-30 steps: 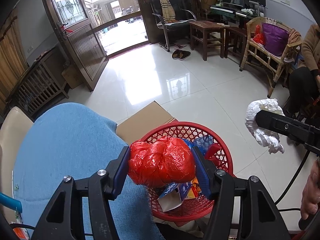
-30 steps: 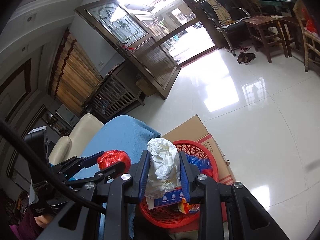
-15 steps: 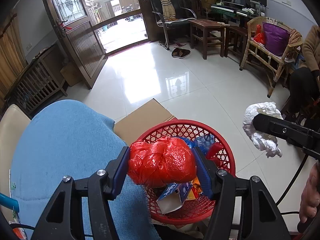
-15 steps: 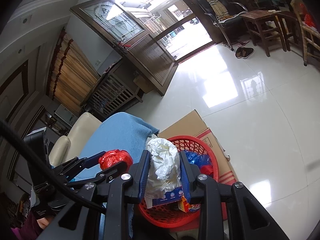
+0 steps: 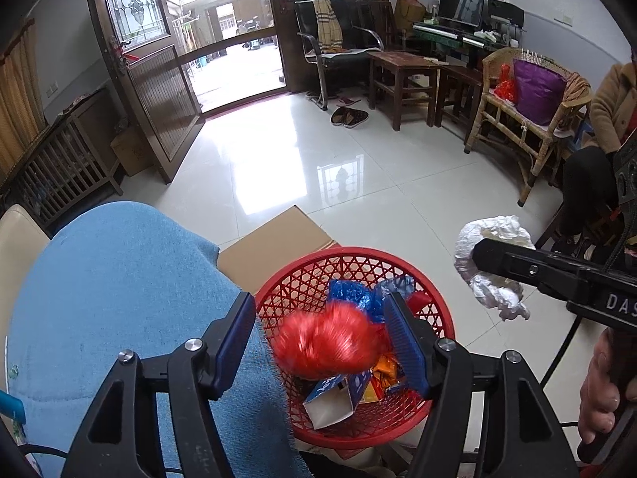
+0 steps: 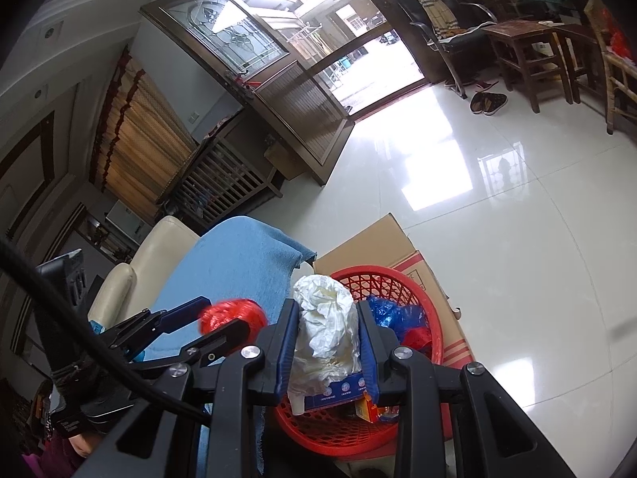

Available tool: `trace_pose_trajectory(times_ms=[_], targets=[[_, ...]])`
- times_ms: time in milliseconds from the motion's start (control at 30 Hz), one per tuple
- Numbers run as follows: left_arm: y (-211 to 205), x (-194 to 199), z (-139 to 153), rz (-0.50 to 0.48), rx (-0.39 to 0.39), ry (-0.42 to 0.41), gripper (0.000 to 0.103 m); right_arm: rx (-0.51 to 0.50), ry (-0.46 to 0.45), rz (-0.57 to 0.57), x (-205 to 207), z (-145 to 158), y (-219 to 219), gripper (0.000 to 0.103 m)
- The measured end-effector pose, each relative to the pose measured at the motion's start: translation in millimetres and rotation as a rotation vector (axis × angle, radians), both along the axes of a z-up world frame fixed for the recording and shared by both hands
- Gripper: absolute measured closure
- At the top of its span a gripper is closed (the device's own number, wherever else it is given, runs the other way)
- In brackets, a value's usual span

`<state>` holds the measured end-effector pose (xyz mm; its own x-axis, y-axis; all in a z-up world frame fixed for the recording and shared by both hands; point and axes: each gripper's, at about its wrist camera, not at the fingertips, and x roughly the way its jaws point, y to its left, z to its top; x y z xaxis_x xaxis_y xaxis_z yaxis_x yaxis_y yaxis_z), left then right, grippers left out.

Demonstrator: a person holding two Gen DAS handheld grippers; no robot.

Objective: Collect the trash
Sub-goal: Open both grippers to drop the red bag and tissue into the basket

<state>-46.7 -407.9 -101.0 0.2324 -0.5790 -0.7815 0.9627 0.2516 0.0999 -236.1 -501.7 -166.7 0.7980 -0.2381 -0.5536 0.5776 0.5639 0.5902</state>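
A red mesh basket [image 5: 440, 318] holds blue wrappers and a small carton; it also shows in the right wrist view [image 6: 422, 302]. My left gripper [image 5: 318, 332] is open above it, and a crumpled red plastic bag [image 5: 324, 344] is blurred, dropping between the fingers; it shows in the right wrist view [image 6: 231, 314] too. My right gripper [image 6: 326, 342] is shut on a crumpled white plastic bag [image 6: 326, 330], held beside the basket, also seen in the left wrist view [image 5: 491, 265].
A blue cloth [image 5: 119, 286] covers a cream seat left of the basket. A flat cardboard box [image 5: 274, 245] lies under the basket. Glossy tiled floor [image 5: 358, 183] stretches ahead to wooden tables, chairs and an open door. A seated person [image 5: 609, 119] is at right.
My left gripper has opened and the red bag has slipped out, falling toward the basket. The right gripper still holds the white bag and has shifted little.
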Motion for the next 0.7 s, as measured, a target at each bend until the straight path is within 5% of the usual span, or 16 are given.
trace_pose_trajectory(times_ms=[333, 467, 633, 700], targets=[[16, 7, 20, 0.035, -0.068, -0.038, 0.030, -0.024, 0.006, 0.003, 5, 7, 3, 0.071], [38, 19, 27, 0.101, -0.089, -0.106, 0.028, -0.029, 0.011, 0.020, 12, 6, 6, 0.071], [63, 38, 34, 0.205, -0.119, -0.093, 0.028, -0.026, 0.038, 0.031, 33, -3, 10, 0.068], [71, 42, 35, 0.229, -0.125, -0.082, 0.028, -0.035, 0.062, 0.011, 38, -6, 10, 0.028]])
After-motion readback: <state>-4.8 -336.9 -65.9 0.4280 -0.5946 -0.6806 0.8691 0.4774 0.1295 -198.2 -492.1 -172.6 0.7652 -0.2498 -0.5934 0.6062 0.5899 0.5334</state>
